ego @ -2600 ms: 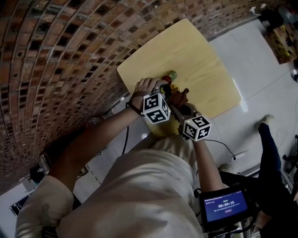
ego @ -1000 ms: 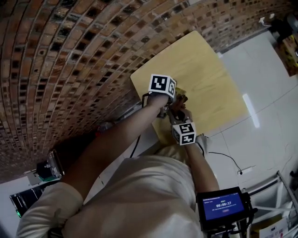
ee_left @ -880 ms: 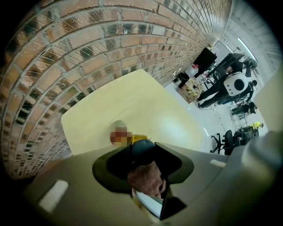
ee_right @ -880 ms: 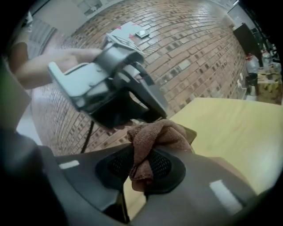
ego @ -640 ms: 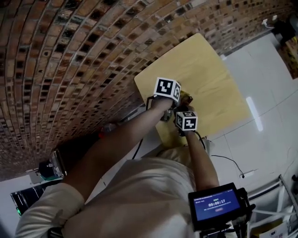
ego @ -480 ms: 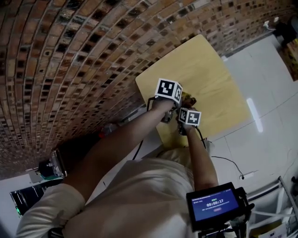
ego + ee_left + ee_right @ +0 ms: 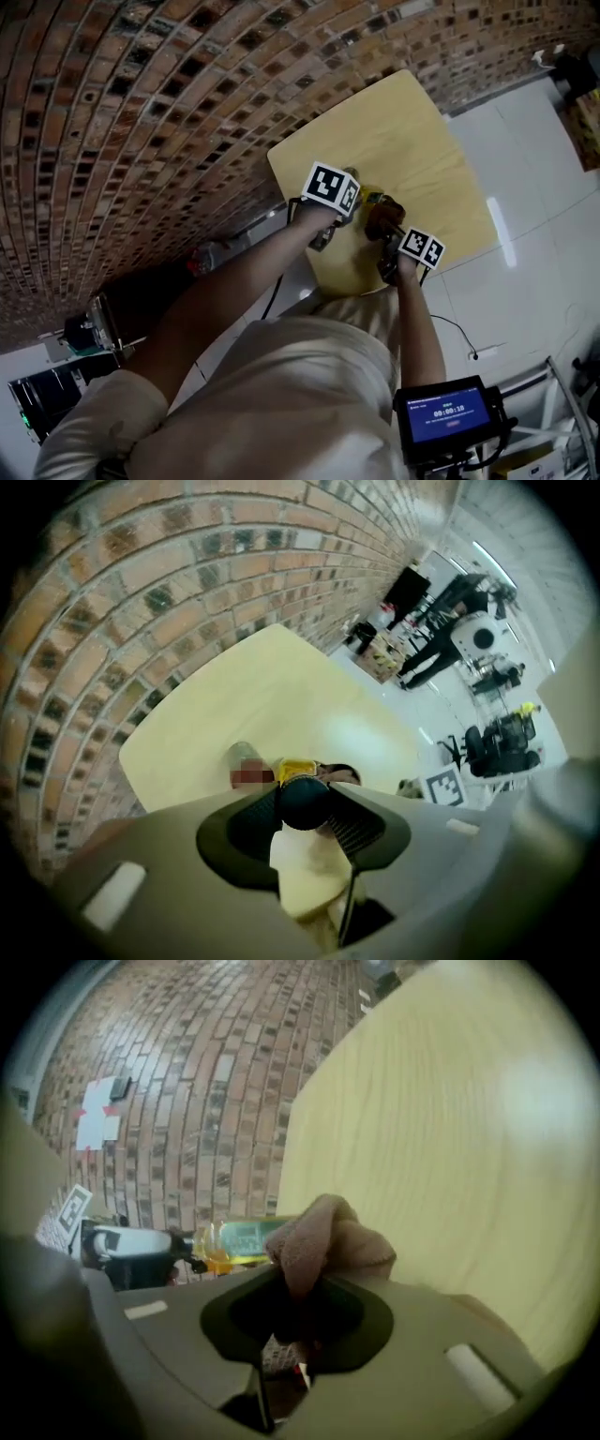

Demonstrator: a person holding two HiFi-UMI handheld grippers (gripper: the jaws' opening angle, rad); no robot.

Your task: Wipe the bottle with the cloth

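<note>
Bottle [image 7: 239,1238] of yellow liquid is gripped at its dark round cap [image 7: 305,797] by the left tool [image 7: 306,810], whose jaws press on the cap from both sides. Its body points away from that tool, out over the worktop [image 7: 403,122]; I cannot tell whether it touches the surface. The right tool [image 7: 305,1299] is clamped on a pinkish-brown cloth [image 7: 330,1235], which bunches out past the jaws and sits against the side of the bottle. In the head view the two tools meet near the worktop's near edge, the left one closer to the wall. The worktop is pale yellow wood with rounded corners. A brick wall [image 7: 141,112] runs along its far left side, and a white tiled floor [image 7: 544,169] spreads to the right.
</note>
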